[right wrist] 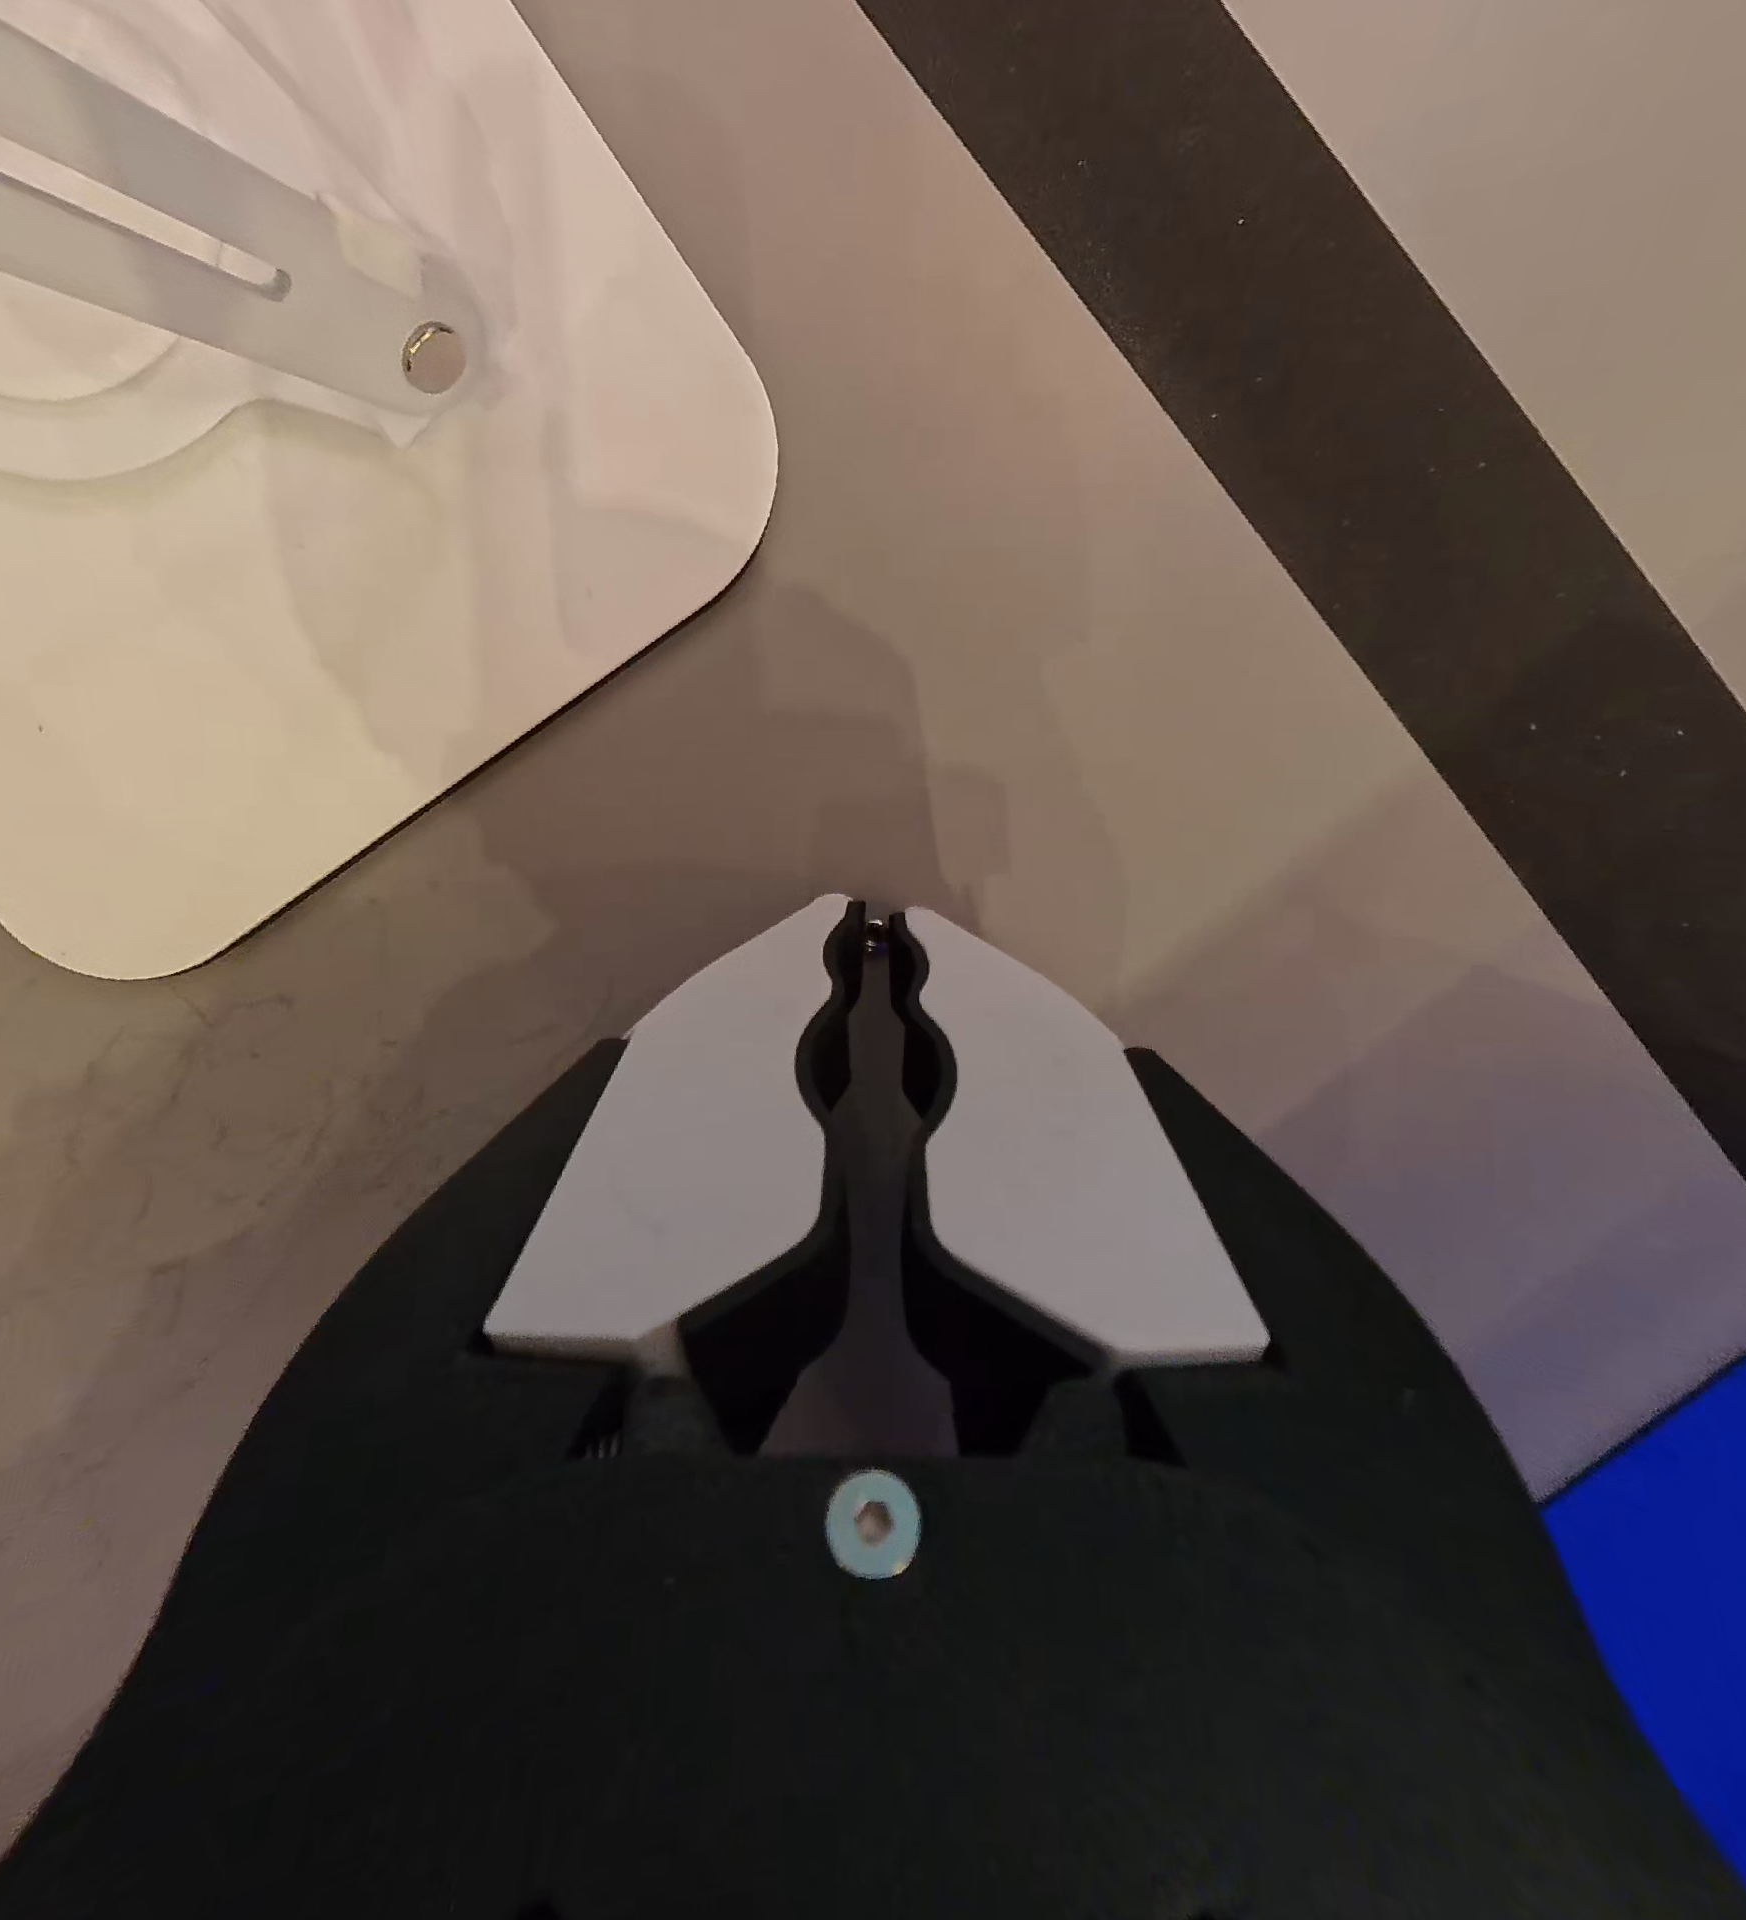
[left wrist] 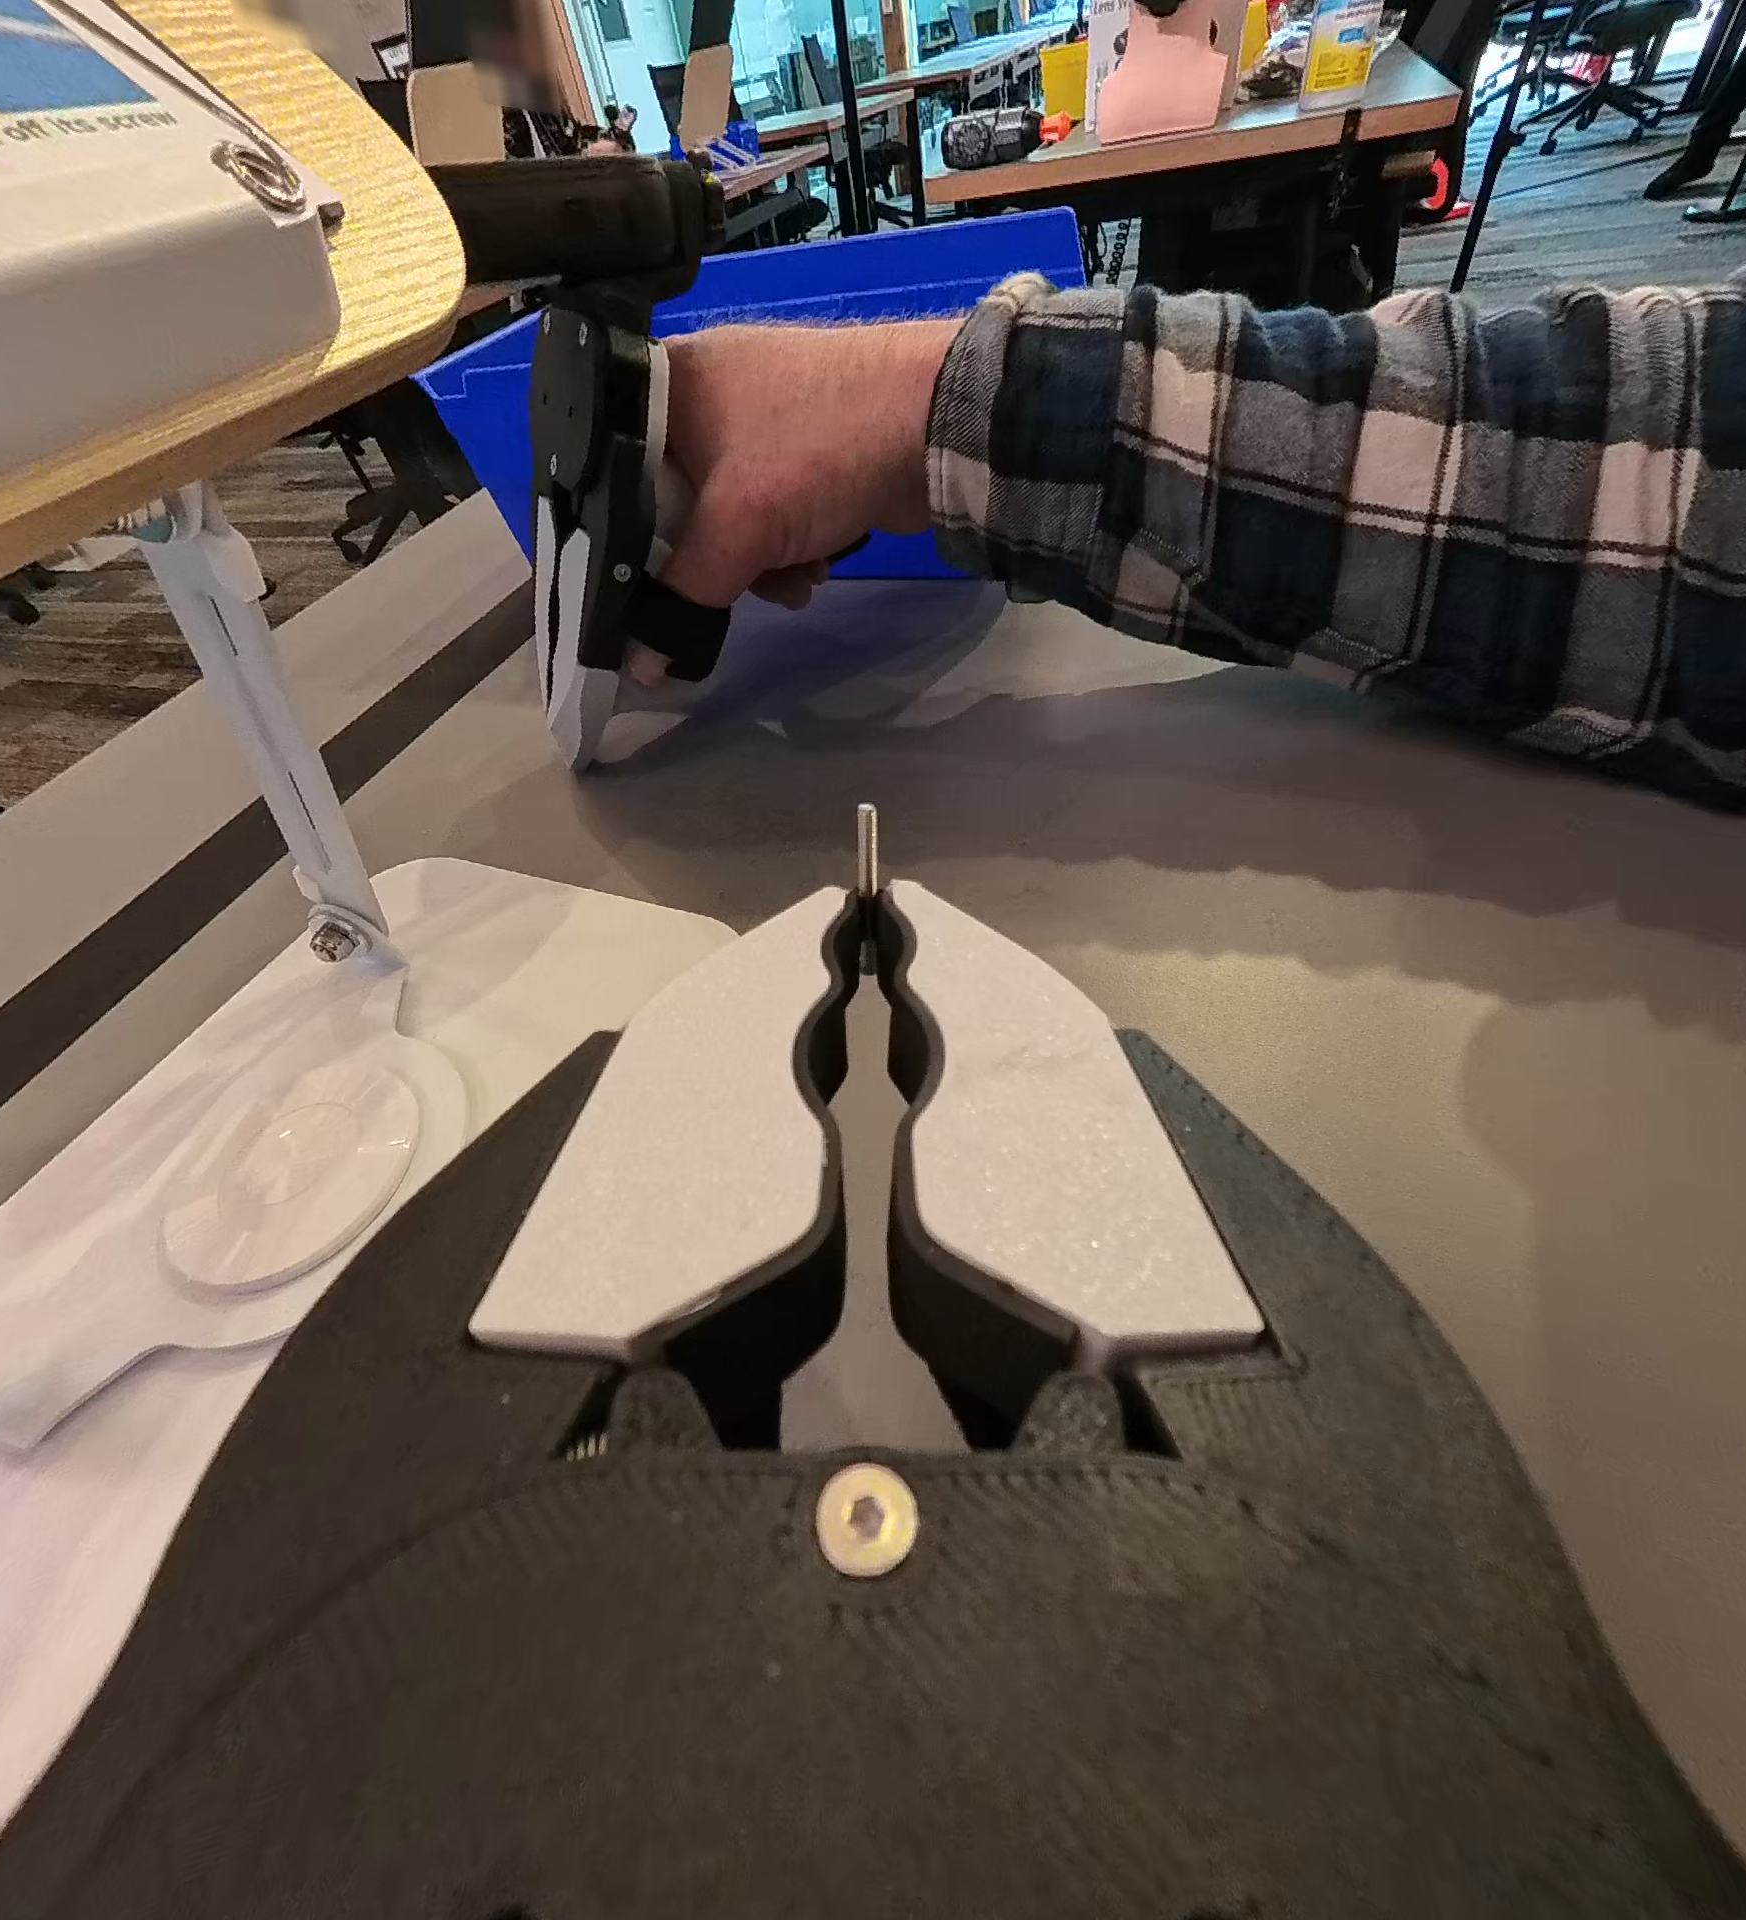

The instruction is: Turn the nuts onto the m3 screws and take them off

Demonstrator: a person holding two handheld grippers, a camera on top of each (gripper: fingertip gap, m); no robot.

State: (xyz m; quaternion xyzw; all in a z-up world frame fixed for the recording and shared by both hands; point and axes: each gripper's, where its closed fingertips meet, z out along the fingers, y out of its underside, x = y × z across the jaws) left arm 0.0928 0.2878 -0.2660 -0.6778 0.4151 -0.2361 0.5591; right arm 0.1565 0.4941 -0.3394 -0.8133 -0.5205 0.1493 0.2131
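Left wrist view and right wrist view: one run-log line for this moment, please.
left hand-held gripper: shut on thin metal screw | right hand-held gripper: shut on small metal piece, above grey table

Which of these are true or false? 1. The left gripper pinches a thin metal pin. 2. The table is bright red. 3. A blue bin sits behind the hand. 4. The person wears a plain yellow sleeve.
1. True: the left gripper is closed on a thin metal pin.
2. False: the table is grey.
3. True: a blue bin sits behind the hand.
4. False: the sleeve is plaid.
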